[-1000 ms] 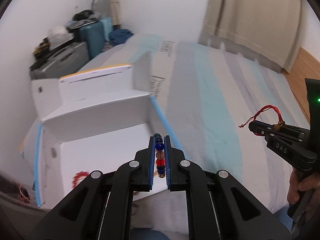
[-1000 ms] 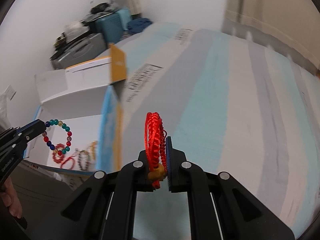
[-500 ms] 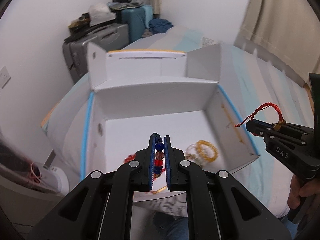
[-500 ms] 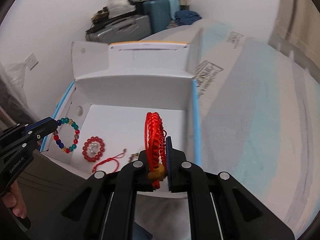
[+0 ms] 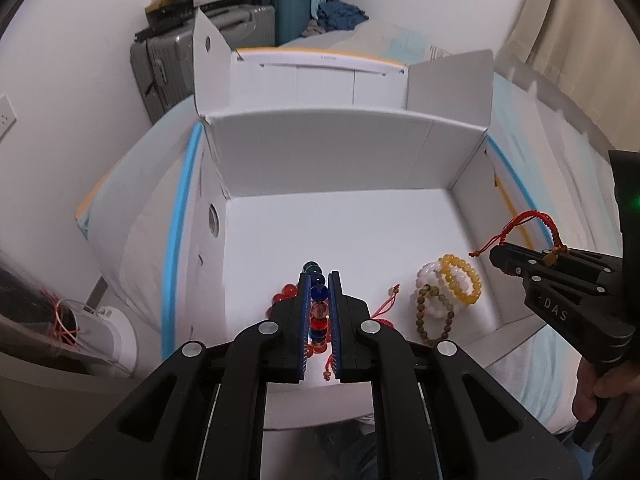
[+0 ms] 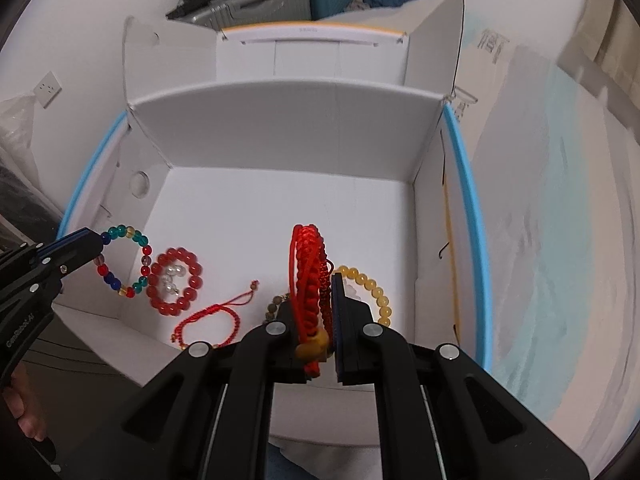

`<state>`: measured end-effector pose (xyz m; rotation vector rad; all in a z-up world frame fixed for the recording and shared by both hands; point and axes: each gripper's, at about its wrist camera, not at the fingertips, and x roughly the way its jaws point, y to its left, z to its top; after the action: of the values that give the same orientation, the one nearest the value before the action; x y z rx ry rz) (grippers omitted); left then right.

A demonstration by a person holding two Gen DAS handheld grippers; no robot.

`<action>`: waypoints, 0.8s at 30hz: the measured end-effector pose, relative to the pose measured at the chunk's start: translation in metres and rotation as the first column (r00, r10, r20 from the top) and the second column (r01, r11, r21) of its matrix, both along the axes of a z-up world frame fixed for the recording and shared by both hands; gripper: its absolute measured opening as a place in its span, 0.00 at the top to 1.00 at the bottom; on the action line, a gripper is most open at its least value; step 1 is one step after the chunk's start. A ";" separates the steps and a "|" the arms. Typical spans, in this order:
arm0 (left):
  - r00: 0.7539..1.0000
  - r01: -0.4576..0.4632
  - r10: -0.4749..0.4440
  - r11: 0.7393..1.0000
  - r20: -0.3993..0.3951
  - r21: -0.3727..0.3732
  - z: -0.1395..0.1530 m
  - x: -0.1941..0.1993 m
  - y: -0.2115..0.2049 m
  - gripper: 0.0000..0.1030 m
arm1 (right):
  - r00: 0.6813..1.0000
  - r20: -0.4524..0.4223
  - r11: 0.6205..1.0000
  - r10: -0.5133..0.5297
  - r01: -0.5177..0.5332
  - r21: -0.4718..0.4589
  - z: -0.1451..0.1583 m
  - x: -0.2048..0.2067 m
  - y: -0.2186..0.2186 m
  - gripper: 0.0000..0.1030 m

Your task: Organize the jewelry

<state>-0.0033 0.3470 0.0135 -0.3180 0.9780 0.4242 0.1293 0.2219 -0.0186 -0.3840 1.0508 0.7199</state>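
Black left gripper [image 5: 319, 280] jaws clenched on multicolour bead bracelet [image 6: 124, 260], over white box [image 6: 280, 132] at 9 o'clock. Right gripper [image 6: 316, 280] jaws clenched on red braided bracelet [image 6: 310, 280], over box near 5 o'clock corner.

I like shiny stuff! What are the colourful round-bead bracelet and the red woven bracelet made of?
The colourful round-bead bracelet looks like glass or clear plastic: its beads are glossy and see-through. The red woven bracelet looks like knotted cord, matte and ropy, with a small yellowish charm, maybe plastic or stone.
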 end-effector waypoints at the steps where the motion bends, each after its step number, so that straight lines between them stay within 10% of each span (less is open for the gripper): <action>1: 1.000 0.001 -0.001 1.000 -0.006 -0.002 -0.003 0.002 0.000 0.92 | 1.000 -0.003 1.000 -0.001 0.001 -0.005 -0.003 0.000 0.001 0.94; 10: 0.999 -0.025 0.025 1.000 -0.036 -0.003 -0.020 0.009 0.007 0.91 | 0.999 -0.037 0.999 0.001 -0.003 -0.034 -0.019 0.004 0.008 0.90; 12: 0.999 -0.037 0.037 0.999 -0.033 0.005 -0.018 0.008 0.009 0.89 | 0.999 -0.037 1.000 0.003 -0.004 -0.026 -0.017 0.004 0.007 0.74; 16: 0.998 -0.054 0.054 0.998 -0.011 0.019 -0.011 0.003 0.009 0.53 | 1.000 -0.014 0.999 0.011 -0.011 0.031 -0.005 0.001 0.002 0.49; 24: 0.996 -0.068 0.063 0.995 0.067 0.069 0.016 -0.019 -0.003 0.27 | 0.997 0.074 0.996 -0.004 -0.003 0.094 0.027 -0.014 -0.019 0.25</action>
<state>-0.0221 0.3442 0.0295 -0.2978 0.8885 0.5045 0.1148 0.2030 0.0079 -0.3270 0.9431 0.7460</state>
